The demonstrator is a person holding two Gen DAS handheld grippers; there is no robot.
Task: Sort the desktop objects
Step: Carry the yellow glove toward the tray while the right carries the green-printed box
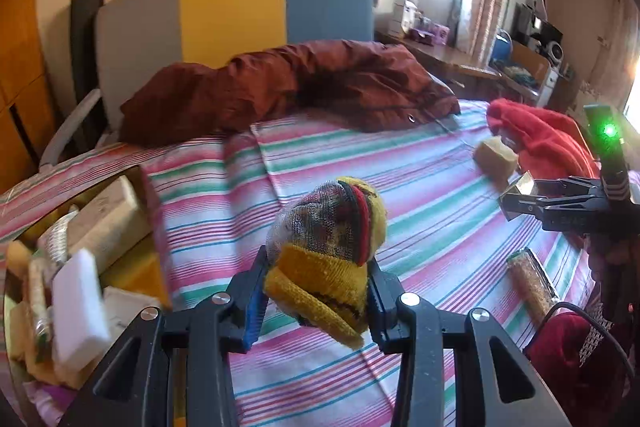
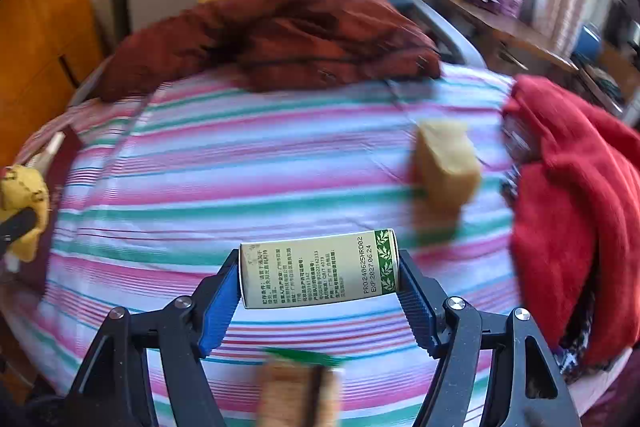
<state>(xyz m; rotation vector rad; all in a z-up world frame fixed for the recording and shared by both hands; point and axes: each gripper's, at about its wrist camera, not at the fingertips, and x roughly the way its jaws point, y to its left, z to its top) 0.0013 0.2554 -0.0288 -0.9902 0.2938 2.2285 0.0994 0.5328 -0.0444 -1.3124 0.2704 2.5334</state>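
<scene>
My left gripper (image 1: 318, 291) is shut on a rolled yellow sock (image 1: 326, 259) with red and black stripes, held above the striped bedsheet (image 1: 420, 195). The same sock (image 2: 24, 203) shows at the far left of the right wrist view. My right gripper (image 2: 320, 281) is shut on a small pale green carton (image 2: 320, 271) with printed text, gripped by its two ends. In the left wrist view the right gripper (image 1: 516, 201) reaches in from the right, carton (image 1: 520, 195) at its tip. A tan soap block (image 2: 446, 165) lies on the sheet beyond it.
A box (image 1: 60, 267) at the left holds a white sponge (image 1: 78, 307), cartons and packets. A snack packet (image 1: 532, 279) lies on the sheet at the right. A red fleece (image 2: 576, 211) and a brown jacket (image 1: 288, 83) lie on the bed.
</scene>
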